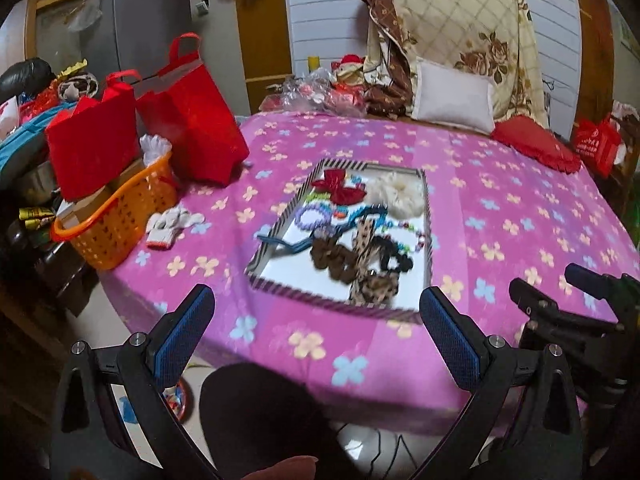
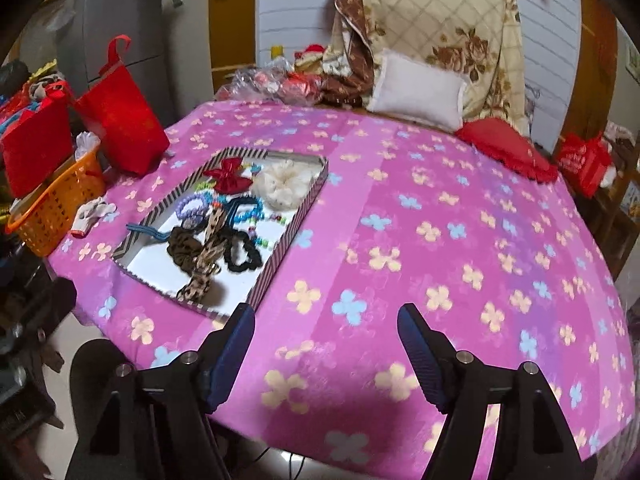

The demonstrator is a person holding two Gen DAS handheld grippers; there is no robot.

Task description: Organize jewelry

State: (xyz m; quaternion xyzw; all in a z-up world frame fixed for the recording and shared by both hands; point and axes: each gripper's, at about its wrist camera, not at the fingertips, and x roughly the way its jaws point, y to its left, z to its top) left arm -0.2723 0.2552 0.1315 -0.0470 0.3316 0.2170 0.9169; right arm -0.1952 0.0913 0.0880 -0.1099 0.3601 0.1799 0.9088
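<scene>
A striped-rim box lid [image 1: 280, 283] [image 2: 298, 220] lies on the pink flowered table. It holds a red bow [image 1: 340, 186] [image 2: 228, 176], a cream scrunchie [image 1: 396, 192] [image 2: 284, 184], a purple bead bracelet [image 1: 310, 216], a brown scrunchie [image 1: 334, 260] [image 2: 182, 246], a leopard hair band [image 1: 370, 276] [image 2: 204, 264], a black scrunchie [image 2: 244, 254] and a blue hair band [image 1: 288, 242]. My left gripper [image 1: 316, 316] is open and empty, held before the lid's near edge. My right gripper [image 2: 326, 332] is open and empty, over the cloth right of the lid.
An orange basket [image 1: 116, 220] [image 2: 52, 208], red bags [image 1: 192, 120] [image 2: 124, 124] and white gloves [image 1: 170, 222] stand at the table's left. A white pillow [image 1: 452, 96], a red cushion [image 1: 536, 142] and a floral quilt lie at the back. The right gripper shows in the left wrist view [image 1: 568, 312].
</scene>
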